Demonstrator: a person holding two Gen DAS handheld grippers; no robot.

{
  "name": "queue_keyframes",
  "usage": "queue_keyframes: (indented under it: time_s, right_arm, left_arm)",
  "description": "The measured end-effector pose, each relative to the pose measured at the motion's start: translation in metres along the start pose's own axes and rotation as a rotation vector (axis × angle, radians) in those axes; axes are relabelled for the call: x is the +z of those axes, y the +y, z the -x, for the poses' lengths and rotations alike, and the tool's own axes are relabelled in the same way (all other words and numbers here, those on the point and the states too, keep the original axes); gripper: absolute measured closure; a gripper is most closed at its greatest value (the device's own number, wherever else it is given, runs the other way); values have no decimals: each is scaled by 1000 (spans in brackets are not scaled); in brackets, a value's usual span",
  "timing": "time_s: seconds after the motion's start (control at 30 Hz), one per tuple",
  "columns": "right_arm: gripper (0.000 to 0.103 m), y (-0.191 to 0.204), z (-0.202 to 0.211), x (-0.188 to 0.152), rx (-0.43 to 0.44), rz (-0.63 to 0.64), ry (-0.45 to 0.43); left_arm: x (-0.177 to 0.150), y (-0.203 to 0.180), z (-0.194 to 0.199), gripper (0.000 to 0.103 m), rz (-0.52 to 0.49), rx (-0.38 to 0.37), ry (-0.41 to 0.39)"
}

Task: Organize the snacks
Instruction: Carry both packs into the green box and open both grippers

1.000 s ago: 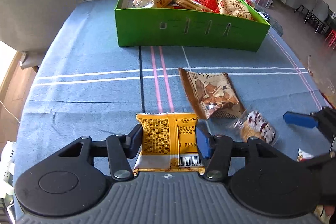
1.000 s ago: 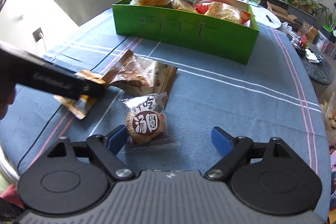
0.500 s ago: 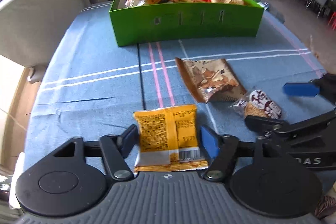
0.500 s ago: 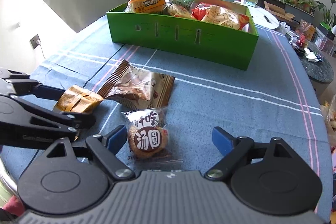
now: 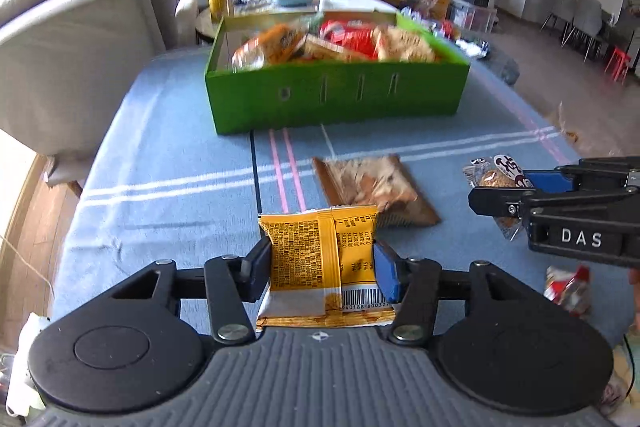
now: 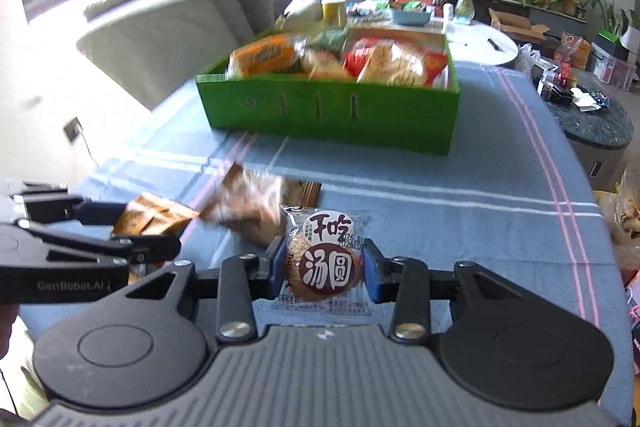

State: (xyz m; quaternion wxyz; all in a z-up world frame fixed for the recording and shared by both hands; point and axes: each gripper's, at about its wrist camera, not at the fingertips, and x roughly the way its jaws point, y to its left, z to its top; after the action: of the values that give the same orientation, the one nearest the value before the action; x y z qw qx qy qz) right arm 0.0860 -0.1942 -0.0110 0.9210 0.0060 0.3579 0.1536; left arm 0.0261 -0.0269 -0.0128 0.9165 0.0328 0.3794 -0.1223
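The left gripper (image 5: 322, 263) clamped a yellow snack packet (image 5: 320, 259); the right gripper (image 6: 323, 269), jaws just closing, clamped a round biscuit packet (image 6: 326, 263). A brown snack bag (image 5: 372, 187) lay between them and the green box (image 5: 336, 95), with bare tablecloth (image 5: 168, 163) around.

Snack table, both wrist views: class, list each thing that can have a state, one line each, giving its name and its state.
Left gripper: jaws just closed further, shut on the yellow packet.
Yellow packet: sealed, held above the cloth.
Right gripper: jaws just closed further, shut on the round biscuit pack.
Round biscuit pack: sealed, held.
Brown packet: sealed, lying flat on the tablecloth.
Green box: open-topped, heaped with snacks.
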Motion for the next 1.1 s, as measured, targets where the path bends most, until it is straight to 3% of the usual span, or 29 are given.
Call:
queue_keyframes:
  time_s: [0.4, 0.67, 1.1]
  right_arm:
    - [43, -12, 7, 30, 28, -60, -85]
    - [43, -20, -8, 52, 43, -80, -98]
    - [43, -24, -41, 101, 72, -77, -125]
  left_arm:
    - [33, 1, 4, 54, 2, -11, -70]
    - [60, 12, -18, 54, 24, -12, -73]
    - [129, 35, -55, 54, 47, 12, -125]
